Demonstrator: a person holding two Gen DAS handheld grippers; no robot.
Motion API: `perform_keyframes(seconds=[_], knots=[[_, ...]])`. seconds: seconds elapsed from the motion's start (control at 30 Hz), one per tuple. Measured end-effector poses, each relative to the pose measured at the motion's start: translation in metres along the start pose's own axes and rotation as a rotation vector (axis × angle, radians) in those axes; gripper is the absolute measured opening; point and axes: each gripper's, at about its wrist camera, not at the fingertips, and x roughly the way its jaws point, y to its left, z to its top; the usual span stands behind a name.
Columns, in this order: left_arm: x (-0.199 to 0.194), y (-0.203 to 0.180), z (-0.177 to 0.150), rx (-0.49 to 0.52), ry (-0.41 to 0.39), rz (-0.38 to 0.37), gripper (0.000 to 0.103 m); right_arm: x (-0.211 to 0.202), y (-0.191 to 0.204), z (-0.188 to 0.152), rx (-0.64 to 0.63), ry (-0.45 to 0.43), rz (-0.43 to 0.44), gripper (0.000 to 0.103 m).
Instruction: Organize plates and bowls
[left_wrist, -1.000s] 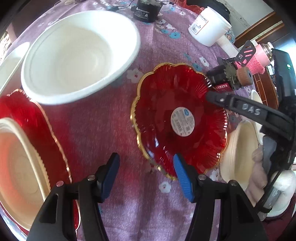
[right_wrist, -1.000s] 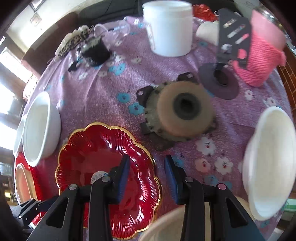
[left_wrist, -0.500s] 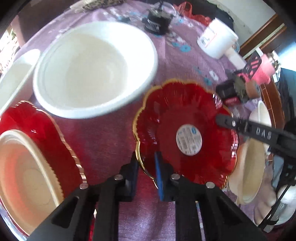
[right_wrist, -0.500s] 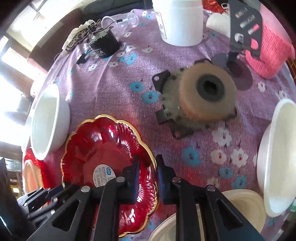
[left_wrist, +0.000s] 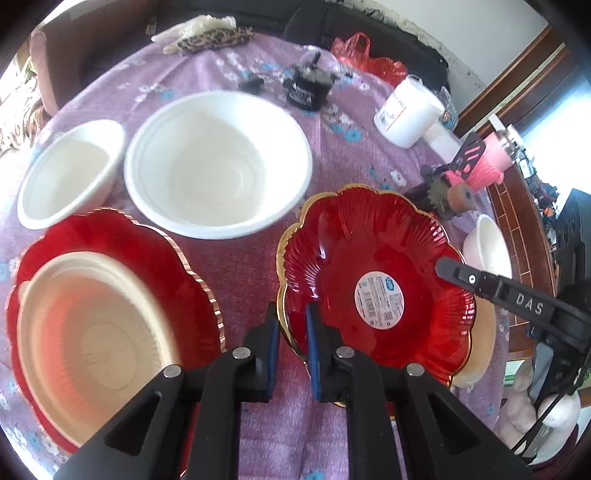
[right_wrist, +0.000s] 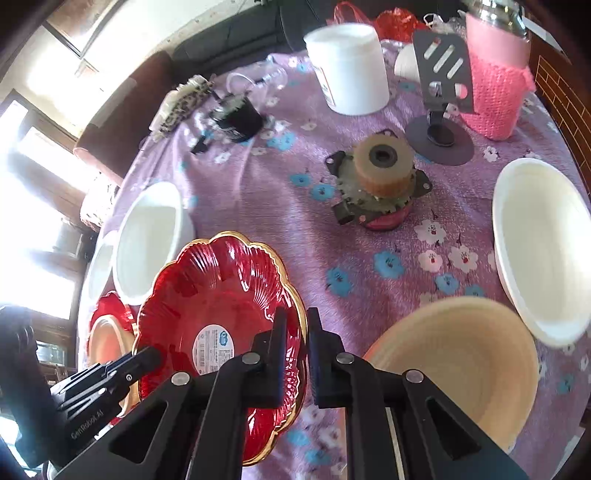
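Both grippers now pinch the red gold-rimmed plate (left_wrist: 376, 280) at opposite edges: the left gripper (left_wrist: 291, 347) has its blue-padded jaws pressed on the near rim, the right gripper (right_wrist: 295, 354) clamps the far rim, where a second ago both sets of jaws stood spread around it. The plate appears tilted and lifted off the purple flowered worktop (left_wrist: 236, 258), partly over a tan bowl (right_wrist: 454, 354). A second red plate (left_wrist: 110, 236), carrying a cream paper bowl (left_wrist: 85, 332), waits to the left, beside two white bowls (left_wrist: 218, 170). With the grasp secured, the likely next step is carrying this plate toward its twin for stacking.
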Motion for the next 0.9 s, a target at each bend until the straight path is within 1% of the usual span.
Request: perform_keyframes(seconds=[0.13, 0.33, 0.47, 0.6, 0.73, 0.9], knots=[[-0.023, 0.014, -0.005, -0.021, -0.04, 0.013, 0.012, -0.012, 0.024, -0.01, -0.02, -0.03, 0.022, 0.01], [-0.055, 0.056, -0.015, -0.086, -0.08, 0.047, 0.013, -0.013, 0.076, -0.023, -0.089, -0.047, 0.058, 0.009], [-0.069, 0.097, -0.024, -0.15, -0.092, 0.085, 0.013, 0.007, 0.114, -0.033, -0.129, -0.012, 0.102, 0.009], [-0.079, 0.134, -0.031, -0.207, -0.092, 0.122, 0.013, 0.03, 0.15, -0.046, -0.17, 0.038, 0.123, 0.009], [-0.083, 0.166, -0.041, -0.242, -0.083, 0.155, 0.013, 0.05, 0.172, -0.055, -0.197, 0.078, 0.127, 0.009], [-0.076, 0.184, -0.049, -0.241, -0.053, 0.18, 0.014, 0.073, 0.184, -0.06, -0.184, 0.117, 0.12, 0.009]])
